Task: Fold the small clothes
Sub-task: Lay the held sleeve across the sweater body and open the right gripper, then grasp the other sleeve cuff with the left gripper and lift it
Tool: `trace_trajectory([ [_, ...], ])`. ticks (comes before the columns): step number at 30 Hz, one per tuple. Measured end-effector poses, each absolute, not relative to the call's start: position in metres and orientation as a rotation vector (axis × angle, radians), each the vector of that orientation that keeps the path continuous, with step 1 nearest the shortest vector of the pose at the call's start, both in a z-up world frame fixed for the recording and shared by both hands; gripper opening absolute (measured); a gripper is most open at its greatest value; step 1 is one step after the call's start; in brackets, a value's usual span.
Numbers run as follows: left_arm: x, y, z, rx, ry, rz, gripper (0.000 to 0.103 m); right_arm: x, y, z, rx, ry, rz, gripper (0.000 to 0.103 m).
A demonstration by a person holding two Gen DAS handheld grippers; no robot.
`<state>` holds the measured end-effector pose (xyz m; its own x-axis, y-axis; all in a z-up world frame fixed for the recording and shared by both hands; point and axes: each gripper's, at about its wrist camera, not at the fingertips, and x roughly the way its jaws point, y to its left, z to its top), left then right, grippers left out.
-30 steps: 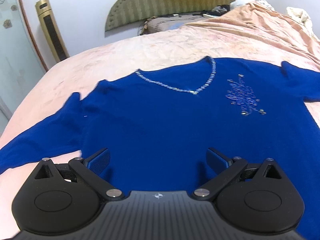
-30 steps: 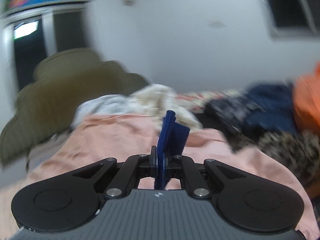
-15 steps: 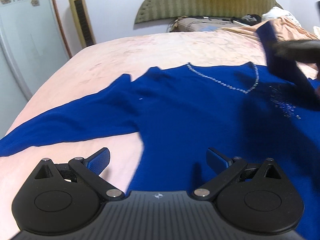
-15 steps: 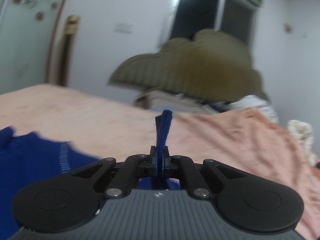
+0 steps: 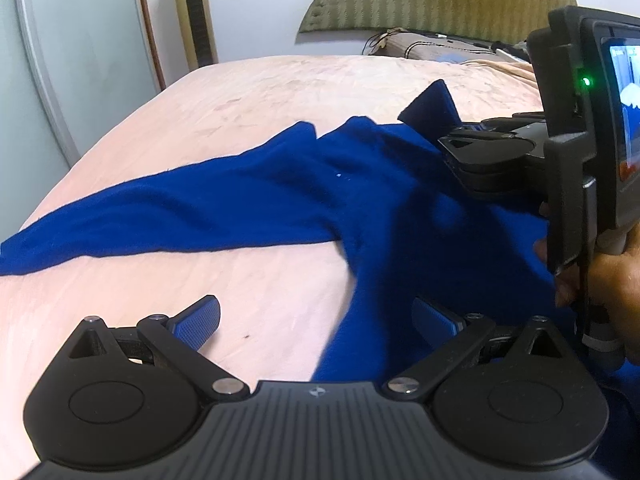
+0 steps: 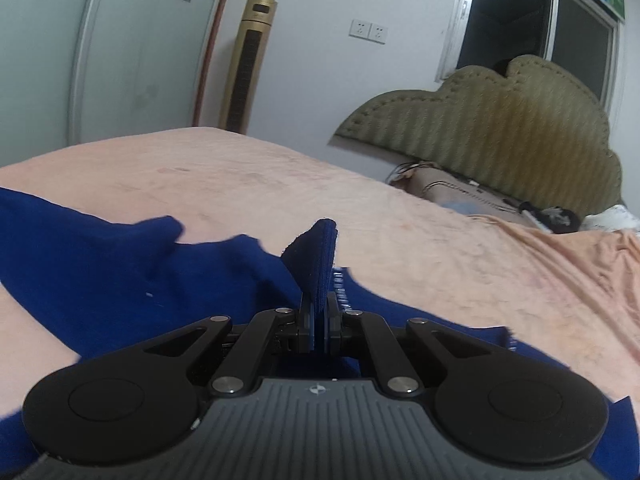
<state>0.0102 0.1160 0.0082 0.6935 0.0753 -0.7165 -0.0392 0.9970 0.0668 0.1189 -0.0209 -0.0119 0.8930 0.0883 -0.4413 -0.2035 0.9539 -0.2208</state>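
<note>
While the right tongs (image 6: 319, 330) were clamped on a sleeve end (image 6: 316, 256) of the blue sweater (image 5: 280, 200) lying on the bed (image 5: 260, 92), the left tongs (image 5: 316, 320) hung apart, empty, near its side edge. The first sleeve fold appeared underway; next, lay that sleeve across the body and release.

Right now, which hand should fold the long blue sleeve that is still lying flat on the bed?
Probably left. The left tool is open and empty beside the flat sleeve of the blue knit sweater. The right tool is shut on the sweater's other sleeve.
</note>
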Motion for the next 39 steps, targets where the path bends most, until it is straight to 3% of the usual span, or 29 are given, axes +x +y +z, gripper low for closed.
trace_trajectory([
  [9,0.013,0.118,0.004,0.033,0.831,0.081,0.103,0.119,-0.016,-0.015,-0.241,0.457,0.24,0.009],
  [11,0.013,0.119,0.004,0.032,0.839,0.08,0.103,0.124,-0.014,-0.018,-0.213,0.498,0.285,0.012],
  [12,0.012,0.12,0.005,0.032,0.838,0.079,0.103,0.128,-0.014,-0.021,-0.194,0.535,0.311,0.024],
  [20,0.011,0.13,0.004,0.02,0.837,0.109,0.103,0.119,-0.053,-0.005,0.141,0.607,0.412,0.031],
  [25,0.007,0.14,0.011,0.016,0.805,0.137,0.103,0.123,-0.044,-0.019,0.094,0.712,0.413,0.032],
  [28,0.007,0.155,0.015,-0.002,0.787,0.197,0.103,0.114,-0.049,-0.011,0.178,0.692,0.451,0.031],
  [32,0.012,0.187,0.018,-0.032,0.779,0.29,0.103,0.117,-0.048,-0.013,0.169,0.764,0.449,0.039],
  [39,0.013,0.296,0.016,-0.277,0.756,0.492,0.103,0.078,-0.075,0.023,0.194,0.614,0.435,0.042],
])
